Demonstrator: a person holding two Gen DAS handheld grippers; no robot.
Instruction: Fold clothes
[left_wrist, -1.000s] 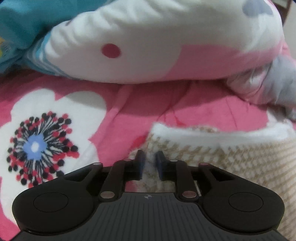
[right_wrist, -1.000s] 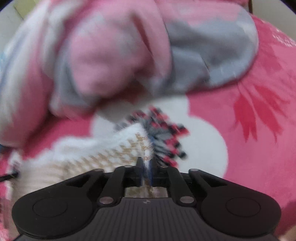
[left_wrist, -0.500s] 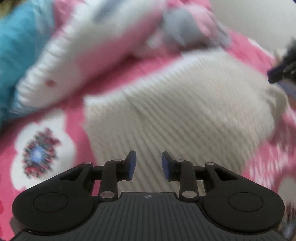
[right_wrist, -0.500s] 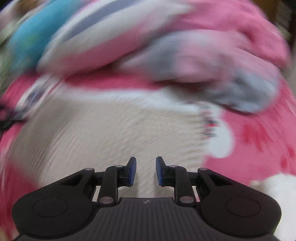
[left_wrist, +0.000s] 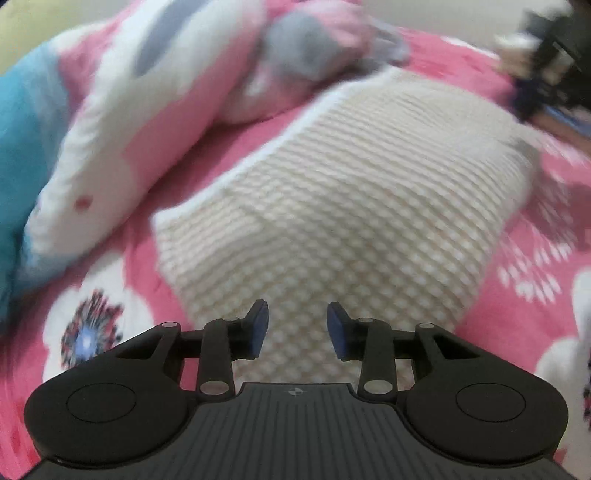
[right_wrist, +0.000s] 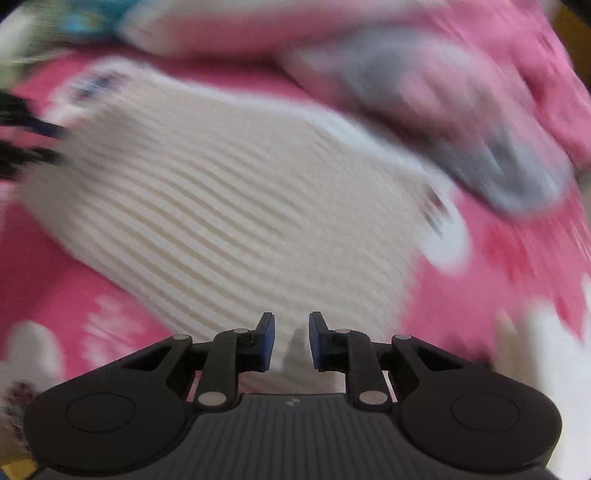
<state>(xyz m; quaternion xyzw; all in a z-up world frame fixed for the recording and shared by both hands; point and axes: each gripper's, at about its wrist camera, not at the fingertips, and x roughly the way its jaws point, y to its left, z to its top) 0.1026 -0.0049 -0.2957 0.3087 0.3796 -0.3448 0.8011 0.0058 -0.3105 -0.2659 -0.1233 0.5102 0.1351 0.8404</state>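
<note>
Soft, even indoor light is falling on both fisheye views.
Motion blur is smearing the right view heavily; edges are bowing and darkening at the corners.

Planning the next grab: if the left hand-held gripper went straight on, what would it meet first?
Most likely the cream knit on the bedspread; the left hand-held gripper is open, with nothing between.

Left wrist view: I am looking steeply down past my left gripper (left_wrist: 297, 330) at the cream knit garment (left_wrist: 354, 206) on the pink floral bedspread (left_wrist: 122, 240), close above it. Right wrist view: I am facing down likewise past my right gripper (right_wrist: 291, 341), blurred. Both are sharing the garment (right_wrist: 229, 221) and the bunched quilt (left_wrist: 147, 110).
</note>
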